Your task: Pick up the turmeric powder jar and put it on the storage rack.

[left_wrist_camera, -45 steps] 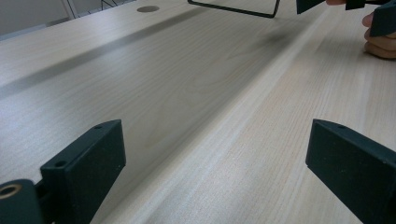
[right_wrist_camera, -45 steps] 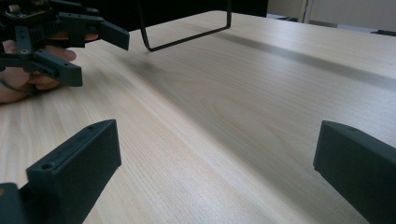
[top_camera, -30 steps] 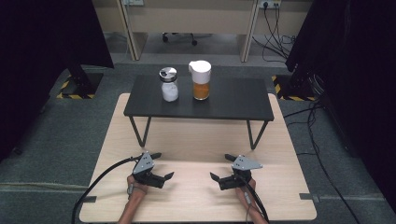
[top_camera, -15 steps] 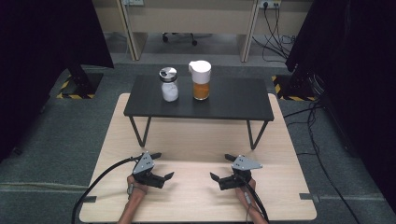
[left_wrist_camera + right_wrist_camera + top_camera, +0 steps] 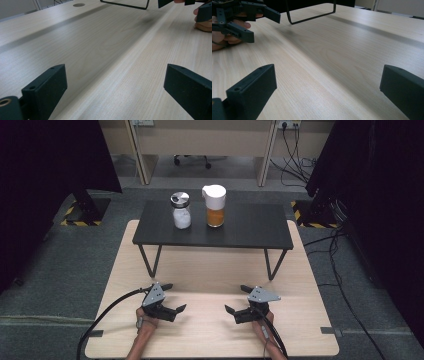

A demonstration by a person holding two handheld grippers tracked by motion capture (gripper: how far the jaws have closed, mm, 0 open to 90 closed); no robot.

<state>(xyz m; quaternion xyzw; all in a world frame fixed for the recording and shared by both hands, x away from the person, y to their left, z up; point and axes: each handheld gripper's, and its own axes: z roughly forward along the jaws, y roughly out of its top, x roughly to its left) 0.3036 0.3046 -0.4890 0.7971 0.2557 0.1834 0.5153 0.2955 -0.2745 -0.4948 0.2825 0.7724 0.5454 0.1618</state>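
Observation:
My left gripper (image 5: 176, 296) rests low over the near part of the wooden table (image 5: 210, 270), jaws open and pointing toward the right gripper. My right gripper (image 5: 235, 299) mirrors it, open, jaws pointing left. In the left gripper view the left gripper (image 5: 115, 85) has bare wood between its wide jaws. The right gripper view shows the same for the right gripper (image 5: 327, 85). A glass jar (image 5: 181, 211) with a metal lid and white contents stands on the black raised shelf (image 5: 250, 230). Beside it is a white-lidded pitcher (image 5: 215, 206) of orange liquid.
The black shelf stands on thin wire legs (image 5: 150, 260) across the far half of the table. One leg loop (image 5: 312, 12) shows in the right gripper view, along with the other hand's gripper (image 5: 242, 17). A thick cable (image 5: 107, 315) trails off the table's left front.

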